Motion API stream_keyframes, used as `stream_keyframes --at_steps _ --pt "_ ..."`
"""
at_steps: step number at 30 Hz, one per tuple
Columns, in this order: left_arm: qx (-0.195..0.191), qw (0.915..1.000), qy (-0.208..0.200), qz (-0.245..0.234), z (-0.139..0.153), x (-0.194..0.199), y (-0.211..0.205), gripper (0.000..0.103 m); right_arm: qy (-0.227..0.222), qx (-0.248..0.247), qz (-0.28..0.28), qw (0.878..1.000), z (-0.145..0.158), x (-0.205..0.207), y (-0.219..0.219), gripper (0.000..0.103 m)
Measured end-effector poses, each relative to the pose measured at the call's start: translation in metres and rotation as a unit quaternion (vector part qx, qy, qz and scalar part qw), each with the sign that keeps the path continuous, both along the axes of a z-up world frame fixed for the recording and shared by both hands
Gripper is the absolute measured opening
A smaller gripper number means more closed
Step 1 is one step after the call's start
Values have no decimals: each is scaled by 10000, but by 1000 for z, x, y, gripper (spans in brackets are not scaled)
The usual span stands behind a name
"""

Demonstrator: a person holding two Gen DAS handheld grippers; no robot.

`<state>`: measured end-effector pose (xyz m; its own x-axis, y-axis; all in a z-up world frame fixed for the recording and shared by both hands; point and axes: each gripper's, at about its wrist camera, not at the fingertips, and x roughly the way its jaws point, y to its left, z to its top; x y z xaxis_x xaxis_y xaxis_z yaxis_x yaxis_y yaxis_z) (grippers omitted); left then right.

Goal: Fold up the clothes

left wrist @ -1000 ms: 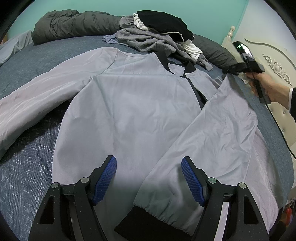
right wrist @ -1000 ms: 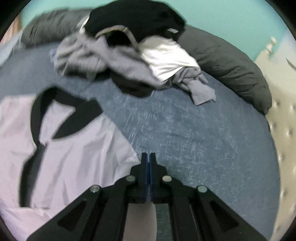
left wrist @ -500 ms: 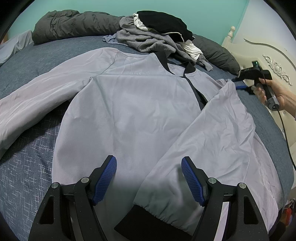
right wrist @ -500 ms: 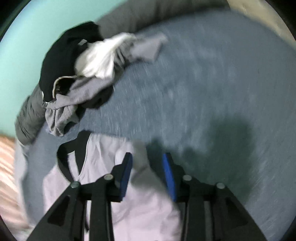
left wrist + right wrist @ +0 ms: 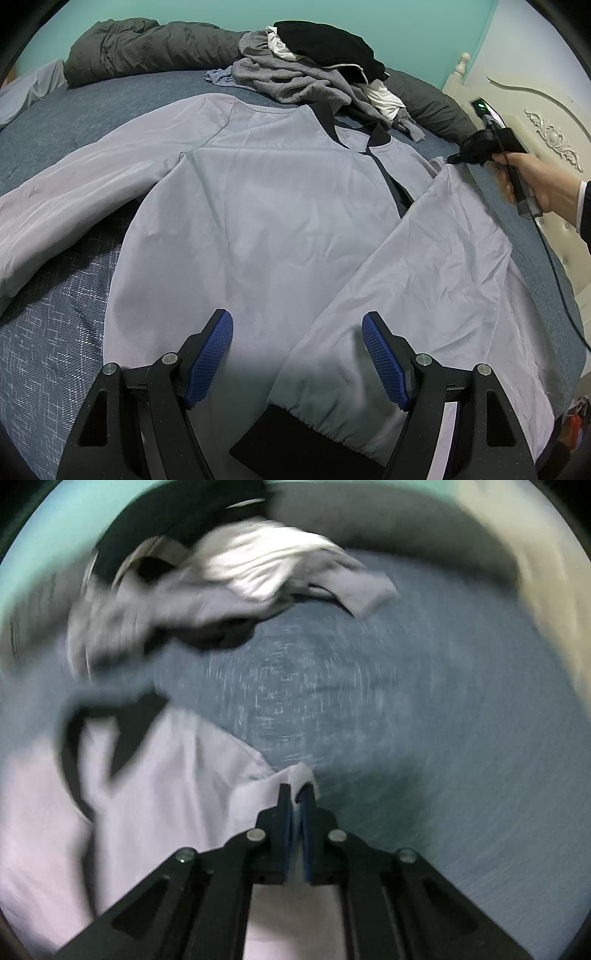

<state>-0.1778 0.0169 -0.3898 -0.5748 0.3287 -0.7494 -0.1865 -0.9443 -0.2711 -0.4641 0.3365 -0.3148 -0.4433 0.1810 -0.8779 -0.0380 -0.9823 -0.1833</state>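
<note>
Right gripper pinching the jacket's shoulder edge.
Left gripper spread wide above the hem; jacket lies flat ahead of it on the bed.

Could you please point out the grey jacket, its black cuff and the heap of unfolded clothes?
grey jacket (image 5: 266, 221): left wrist view, middle of the spread body panel.
black cuff (image 5: 280, 435): left wrist view, dark band ending the folded sleeve.
heap of unfolded clothes (image 5: 314, 74): left wrist view, grey garment in the pile.
</note>
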Motion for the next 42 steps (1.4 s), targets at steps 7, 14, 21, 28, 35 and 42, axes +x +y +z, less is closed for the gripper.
stream_keyframes --at_steps 7,14,21,28,35,42 --pt "5 10000 -1 10 0 1 0 76 458 94 353 9983 20 4 -4 5" --pt "2 10000 8 8 1 2 0 76 1303 -1009 -340 9857 53 23 39 8" --pt "-4 10000 25 -2 2 3 1 76 1056 -1566 -406 9812 53 74 65 12" --pt "75 9999 75 -45 14 15 -2 76 587 -2432 -664 9659 -3 171 86 26" --pt "76 9999 95 -75 27 38 -15 76 553 -2967 -1167 9462 -37 208 101 44" --pt "29 9999 -75 -95 28 55 -29 76 906 -2681 -1397 9489 -27 238 79 47"
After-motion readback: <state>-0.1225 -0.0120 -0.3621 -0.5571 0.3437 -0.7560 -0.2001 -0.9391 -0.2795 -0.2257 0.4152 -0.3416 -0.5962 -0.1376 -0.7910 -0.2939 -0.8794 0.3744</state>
